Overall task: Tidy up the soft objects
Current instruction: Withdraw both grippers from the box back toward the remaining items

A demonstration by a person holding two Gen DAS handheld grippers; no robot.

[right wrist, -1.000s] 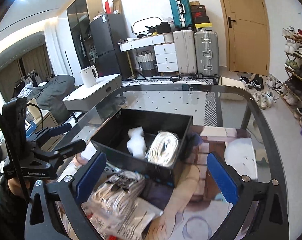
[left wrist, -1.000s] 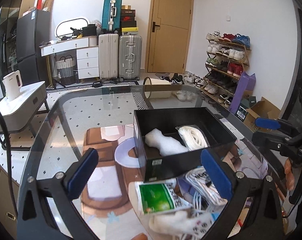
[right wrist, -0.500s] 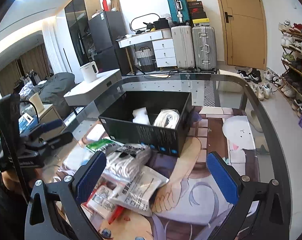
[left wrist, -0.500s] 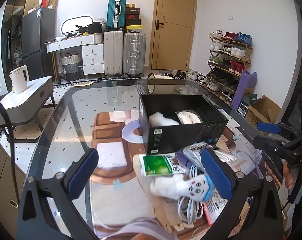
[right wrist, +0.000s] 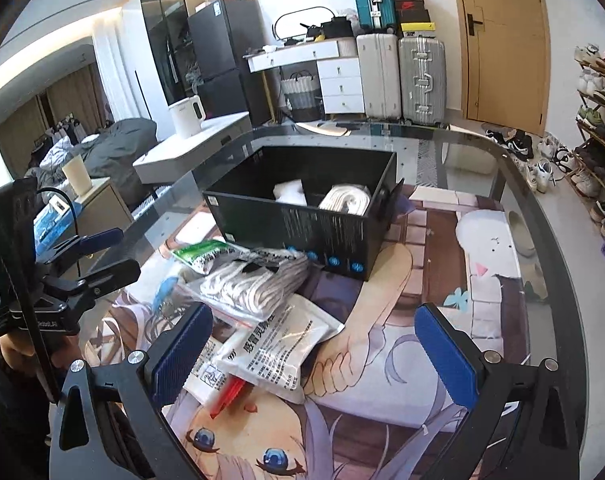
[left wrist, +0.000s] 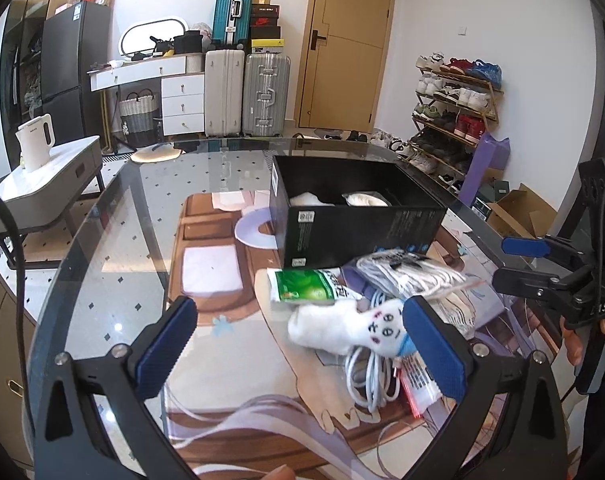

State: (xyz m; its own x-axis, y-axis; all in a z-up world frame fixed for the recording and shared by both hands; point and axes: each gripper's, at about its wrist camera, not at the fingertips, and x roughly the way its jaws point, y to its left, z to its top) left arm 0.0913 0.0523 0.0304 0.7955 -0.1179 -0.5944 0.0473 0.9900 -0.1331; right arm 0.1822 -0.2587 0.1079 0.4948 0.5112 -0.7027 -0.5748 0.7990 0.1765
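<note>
The left gripper (left wrist: 298, 344) hangs above the glass table (left wrist: 102, 248) with its two blue pads wide apart and nothing between them. Just in front of its right pad lies a white sock with a drawn face (left wrist: 350, 330), on top of a coiled white cable (left wrist: 368, 376). Touching the sock on the far side is a green packet (left wrist: 308, 286), and to the right of the packet lies a clear bag of white rope-like cloth (left wrist: 412, 274). Behind these things stands a black box (left wrist: 362, 234), open at the top; inside it are a white soft piece (left wrist: 308, 199) on the left and a rolled white bundle (left wrist: 364, 199) on the right.

The right gripper (right wrist: 314, 346) is also spread open and empty, held over the printed mat (right wrist: 442, 344) that covers this part of the table. Near its left pad lie flat white packets with printed text (right wrist: 278, 346), one over another, with a red strip (right wrist: 230, 392) showing under them. Beyond them is the same bag of white cloth (right wrist: 254, 280), which leans against the front wall of the black box (right wrist: 322, 236), and the green packet (right wrist: 200, 254) is beside it to the left. In the box the white piece (right wrist: 290, 193) and the rolled bundle (right wrist: 346, 199) lie side by side.

At the left edge of the right wrist view the other gripper appears, held by a hand (right wrist: 12, 354).
</note>
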